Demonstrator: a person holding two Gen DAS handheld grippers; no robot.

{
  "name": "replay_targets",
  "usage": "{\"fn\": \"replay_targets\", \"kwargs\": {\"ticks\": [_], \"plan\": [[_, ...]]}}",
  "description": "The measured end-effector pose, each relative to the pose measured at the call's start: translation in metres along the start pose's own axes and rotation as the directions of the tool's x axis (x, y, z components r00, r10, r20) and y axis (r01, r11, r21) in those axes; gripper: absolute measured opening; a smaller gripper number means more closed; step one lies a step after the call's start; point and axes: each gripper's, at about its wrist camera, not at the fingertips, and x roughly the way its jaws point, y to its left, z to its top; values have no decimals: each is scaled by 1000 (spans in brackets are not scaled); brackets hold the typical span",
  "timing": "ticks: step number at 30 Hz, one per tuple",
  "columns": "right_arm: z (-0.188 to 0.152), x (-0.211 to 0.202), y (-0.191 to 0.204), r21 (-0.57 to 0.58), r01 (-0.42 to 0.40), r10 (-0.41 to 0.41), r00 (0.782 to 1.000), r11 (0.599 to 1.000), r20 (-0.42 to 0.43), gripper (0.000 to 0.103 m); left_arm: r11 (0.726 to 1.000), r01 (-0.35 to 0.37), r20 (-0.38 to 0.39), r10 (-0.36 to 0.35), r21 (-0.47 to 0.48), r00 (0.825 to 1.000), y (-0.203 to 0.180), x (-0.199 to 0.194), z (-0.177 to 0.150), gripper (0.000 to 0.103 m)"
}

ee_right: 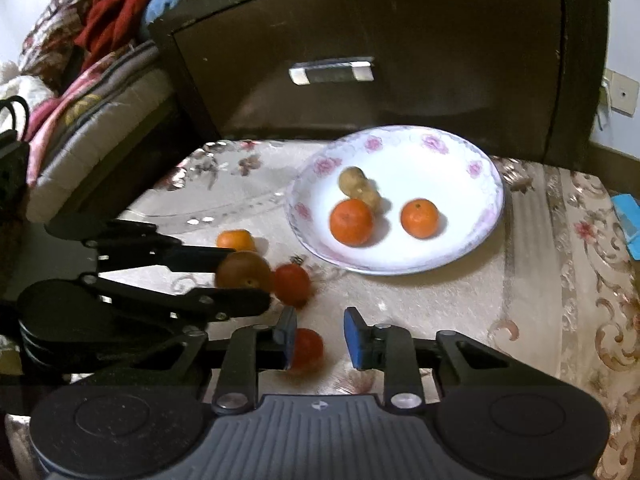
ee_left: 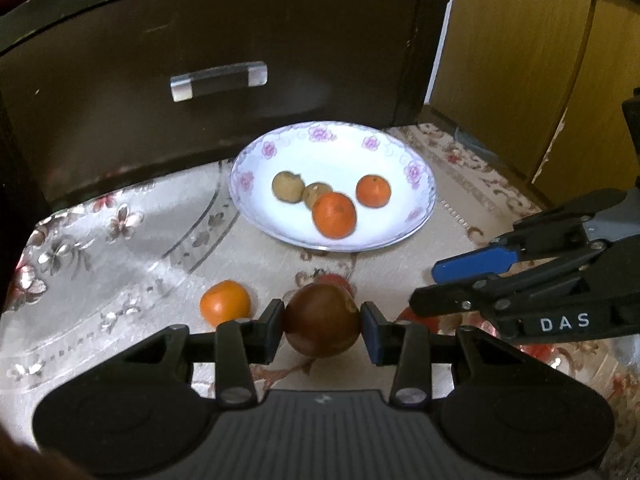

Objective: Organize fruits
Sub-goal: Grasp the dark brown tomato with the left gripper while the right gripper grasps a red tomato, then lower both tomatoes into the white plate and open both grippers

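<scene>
Nearby, a loose orange (ee_left: 225,303) lies beside the plate (ee_left: 420,224).

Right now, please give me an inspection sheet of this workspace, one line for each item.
Surface: floral tablecloth, partly covered.
Job's things: flowered plate holds two oranges and two small brownish fruits. Off the plate: one orange, two red fruits, one brown fruit.
Clutter: blue object at the cloth's edge.
Grippers: left gripper shut on the brown fruit. Right gripper has an empty gap between its pads, one red fruit beside its left finger.
Cables: nothing seen.
Surroundings: dark cabinet drawer behind the plate; bedding and red cloth at the side.
</scene>
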Motion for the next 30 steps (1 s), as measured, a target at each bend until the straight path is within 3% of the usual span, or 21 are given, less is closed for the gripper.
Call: {"fn": "replay_targets", "kwargs": {"ticks": [6,9,20,22,30], "plan": [[0,-6,5,-23,-65,65,998,998,-2,31,999,-10,7,11,-34,1000,12,-6,0,47],[-3,-5,12,-65,-41,41,999,997,-5,37,999,-13,6,13,-42,1000,13,-5,0,47],[-11,14,5,-28,-39,38,998,999,-52,37,999,-4,-8,4,-45,1000,13,-1,-1,47],[-11,16,6,-31,-41,39,998,999,-55,30,999,0,-7,0,-41,1000,11,-1,-1,47],[-4,2,10,-41,-41,40,999,998,-33,28,999,8,19,-7,-50,1000,11,-5,4,47]]}}
